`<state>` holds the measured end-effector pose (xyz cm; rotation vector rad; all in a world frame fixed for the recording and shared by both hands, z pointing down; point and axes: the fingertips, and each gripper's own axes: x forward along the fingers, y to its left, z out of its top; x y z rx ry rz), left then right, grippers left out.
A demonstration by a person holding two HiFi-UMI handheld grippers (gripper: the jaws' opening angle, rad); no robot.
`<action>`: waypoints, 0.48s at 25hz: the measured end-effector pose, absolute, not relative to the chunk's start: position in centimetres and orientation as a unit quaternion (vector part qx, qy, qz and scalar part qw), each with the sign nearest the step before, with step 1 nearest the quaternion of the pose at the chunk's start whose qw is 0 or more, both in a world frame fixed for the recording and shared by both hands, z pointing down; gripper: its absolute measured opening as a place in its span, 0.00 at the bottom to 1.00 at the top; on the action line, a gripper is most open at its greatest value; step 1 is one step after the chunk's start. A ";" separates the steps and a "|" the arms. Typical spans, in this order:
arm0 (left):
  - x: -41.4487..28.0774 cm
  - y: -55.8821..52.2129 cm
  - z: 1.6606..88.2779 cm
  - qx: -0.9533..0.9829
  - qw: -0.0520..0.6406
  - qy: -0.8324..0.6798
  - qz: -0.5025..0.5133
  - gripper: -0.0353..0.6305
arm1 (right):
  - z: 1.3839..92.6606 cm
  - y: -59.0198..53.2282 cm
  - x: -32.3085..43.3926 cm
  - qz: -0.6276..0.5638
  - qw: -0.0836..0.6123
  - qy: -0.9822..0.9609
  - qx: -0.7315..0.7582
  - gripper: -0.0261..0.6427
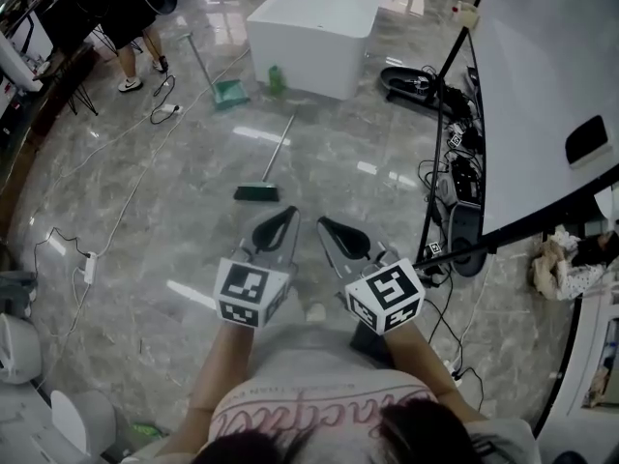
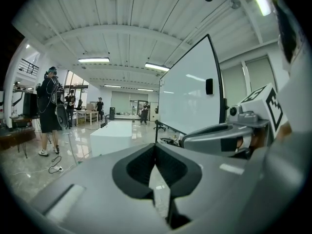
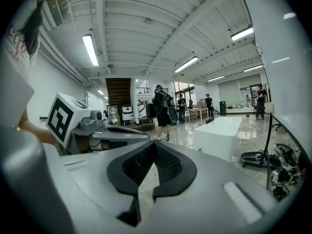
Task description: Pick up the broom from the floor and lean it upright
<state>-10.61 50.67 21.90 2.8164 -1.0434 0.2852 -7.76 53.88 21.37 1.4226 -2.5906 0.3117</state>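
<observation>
The broom (image 1: 267,174) lies flat on the marble floor, its green head (image 1: 256,192) nearest me and its thin grey handle (image 1: 282,143) running away towards the white block. My left gripper (image 1: 289,212) hangs in the air just short of the broom head, jaws together and holding nothing. My right gripper (image 1: 323,223) is beside it, a little to the right, also closed and empty. Neither touches the broom. In the left gripper view the left gripper (image 2: 155,146) shows its tips meeting, as does the right gripper (image 3: 155,143) in its own view; the broom is hidden in both.
A large white block (image 1: 314,25) stands beyond the broom, with a green dustpan (image 1: 230,92) and a green bottle (image 1: 277,80) at its left. A whiteboard (image 1: 542,104) on a black stand fills the right, cables (image 1: 455,177) at its foot. A person (image 1: 133,27) stands far left.
</observation>
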 end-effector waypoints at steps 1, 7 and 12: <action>-10.3 50.5 21.9 0.934 0.061 -0.339 0.094 0.05 | 21.7 53.6 -7.6 0.109 0.085 -0.868 0.478 0.04; -10.3 47.9 22.5 0.939 0.069 -0.325 0.086 0.05 | 22.5 50.8 -7.8 0.113 0.096 -0.864 0.481 0.04; -10.6 43.2 23.1 0.941 0.081 -0.318 0.087 0.05 | 22.8 46.4 -7.9 0.111 0.108 -0.858 0.490 0.04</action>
